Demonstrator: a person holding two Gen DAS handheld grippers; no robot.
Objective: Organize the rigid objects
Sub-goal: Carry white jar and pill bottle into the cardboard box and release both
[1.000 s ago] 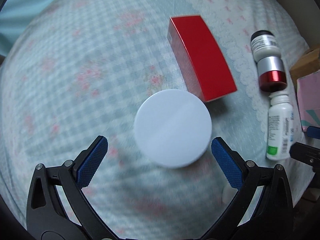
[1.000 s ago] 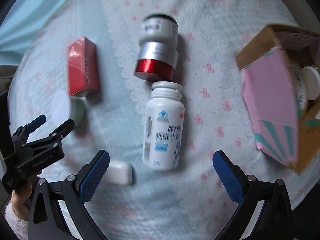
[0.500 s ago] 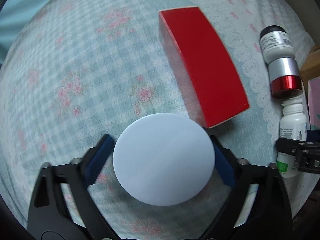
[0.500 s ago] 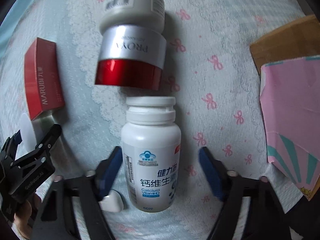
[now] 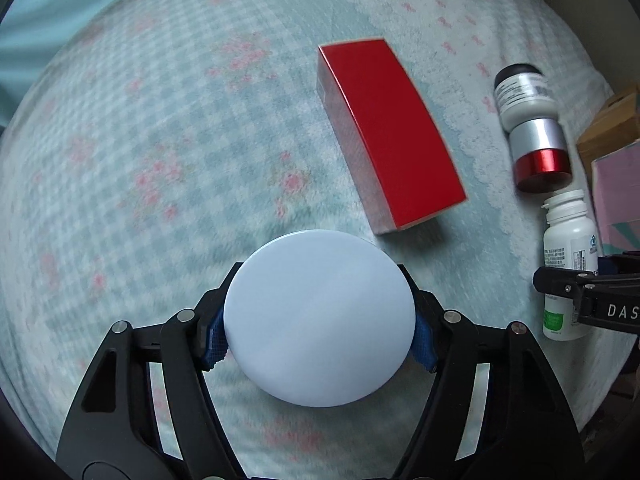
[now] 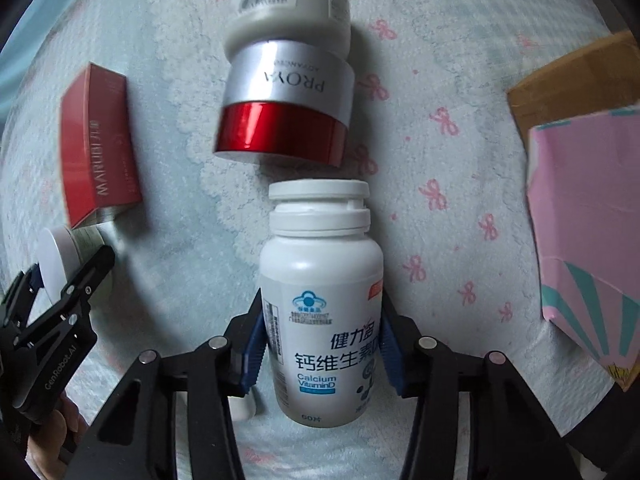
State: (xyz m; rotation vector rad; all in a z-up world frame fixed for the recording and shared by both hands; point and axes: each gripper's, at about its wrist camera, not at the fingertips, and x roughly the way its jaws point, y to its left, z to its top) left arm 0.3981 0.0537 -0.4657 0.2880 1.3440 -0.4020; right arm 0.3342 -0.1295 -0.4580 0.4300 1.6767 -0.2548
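On a pale checked bedspread (image 5: 160, 140), the left gripper (image 5: 319, 338) has its jaws just closed on a round white-lidded jar (image 5: 319, 330); a glossy red carton (image 5: 388, 132) lies at one o'clock. The right gripper (image 6: 322, 346) clamps a white plastic vitamin bottle (image 6: 322, 300), lying below a silver-and-red cosmetic jar (image 6: 286, 96).

White lid (image 5: 319, 318) hides jar body, left pad tips; cardboard box (image 6: 576, 80) cut off by frame edge.

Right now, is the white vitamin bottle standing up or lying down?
Lying down. The white vitamin bottle rests on its side on the bedspread, cap toward the red-banded jar, right hand-held gripper clamped across it.
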